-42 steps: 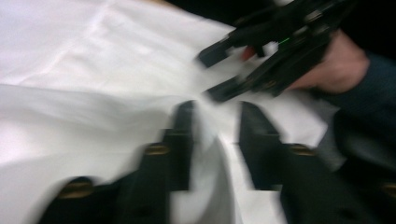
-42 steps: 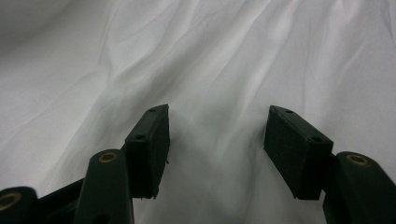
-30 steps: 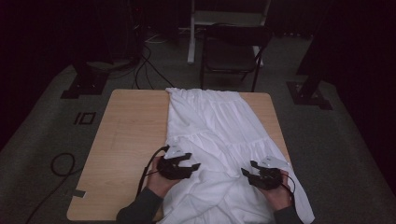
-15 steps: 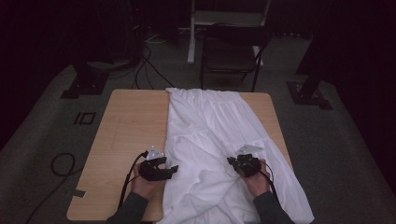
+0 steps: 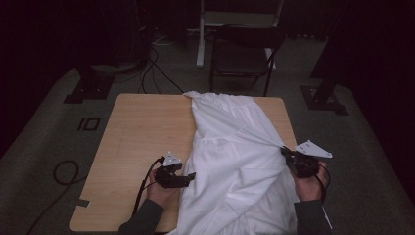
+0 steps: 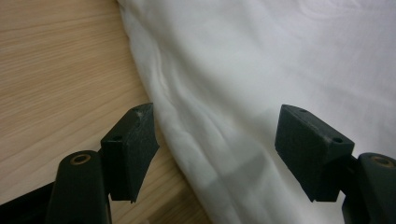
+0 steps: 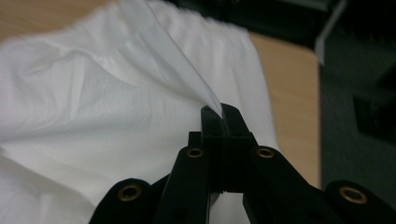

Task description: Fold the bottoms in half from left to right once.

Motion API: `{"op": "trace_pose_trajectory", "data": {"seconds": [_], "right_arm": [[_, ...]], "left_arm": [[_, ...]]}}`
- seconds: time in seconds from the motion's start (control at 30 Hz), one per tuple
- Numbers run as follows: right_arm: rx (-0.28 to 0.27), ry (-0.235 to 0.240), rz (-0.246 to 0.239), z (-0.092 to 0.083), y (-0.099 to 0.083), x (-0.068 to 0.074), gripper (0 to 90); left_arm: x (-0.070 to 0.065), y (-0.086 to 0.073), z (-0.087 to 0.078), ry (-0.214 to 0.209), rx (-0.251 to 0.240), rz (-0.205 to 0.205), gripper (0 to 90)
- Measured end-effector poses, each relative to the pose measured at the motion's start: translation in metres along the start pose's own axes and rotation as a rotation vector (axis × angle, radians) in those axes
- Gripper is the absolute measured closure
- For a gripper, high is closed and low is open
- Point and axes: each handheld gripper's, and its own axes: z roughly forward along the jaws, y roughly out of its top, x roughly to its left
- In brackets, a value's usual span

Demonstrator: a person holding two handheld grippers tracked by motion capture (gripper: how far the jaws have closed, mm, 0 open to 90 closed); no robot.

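A white garment lies spread along the right half of a light wooden table, running from the far edge to the near edge, where it hangs over toward the person. The right gripper, held in the person's right hand at the table's right edge, has its jaws clamped tight on a fold of the garment's right side, and the cloth rises from the table in a taut ridge to the pinch. The left gripper sits at the garment's near left edge, just above the wood. Its jaws have just been opening and stand wide apart, with the cloth's rumpled edge lying between them, unpressed. A dark chair stands beyond the table's far edge.
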Motion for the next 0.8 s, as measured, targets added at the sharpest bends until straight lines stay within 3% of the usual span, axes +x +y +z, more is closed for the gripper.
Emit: {"op": "trace_pose_trajectory", "data": {"seconds": [0.07, 0.17, 0.3, 0.4, 0.5, 0.57, 0.63, 0.67, 0.8], "right_arm": [[0.073, -0.025, 0.031, 0.011, -0.016, -0.019, 89.8], [0.172, -0.061, 0.041, 0.031, -0.039, -0.033, 89.8], [0.254, -0.07, 0.068, 0.054, -0.065, -0.041, 89.7], [0.287, -0.056, 0.088, 0.064, -0.075, -0.041, 89.6], [0.303, -0.046, 0.09, 0.071, -0.079, -0.036, 89.6], [0.301, -0.032, 0.104, 0.071, -0.079, -0.034, 89.5], [0.299, -0.025, 0.102, 0.071, -0.079, -0.031, 89.5], [0.299, -0.02, 0.105, 0.071, -0.079, -0.029, 89.5], [0.297, 0.005, 0.076, 0.071, -0.077, -0.014, 89.5]], "left_arm": [[-0.005, 0.001, 0.005, -0.01, 0.011, 0.008, 28.8], [-0.013, 0.002, 0.016, -0.005, 0.031, 0.024, 27.6], [-0.018, 0.004, 0.035, 0.006, 0.081, 0.024, 26.8], [-0.023, 0.008, 0.041, 0.043, 0.091, 0.047, 31.3], [-0.026, 0.01, 0.042, 0.104, 0.103, 0.092, 46.0], [-0.024, 0.011, 0.043, 0.098, 0.092, 0.083, 57.0], [-0.02, 0.012, 0.042, 0.082, 0.089, 0.066, 73.5], [-0.019, 0.012, 0.041, 0.093, 0.094, 0.071, 78.6], [-0.004, 0.006, 0.028, 0.134, 0.101, 0.062, 82.6]]}}
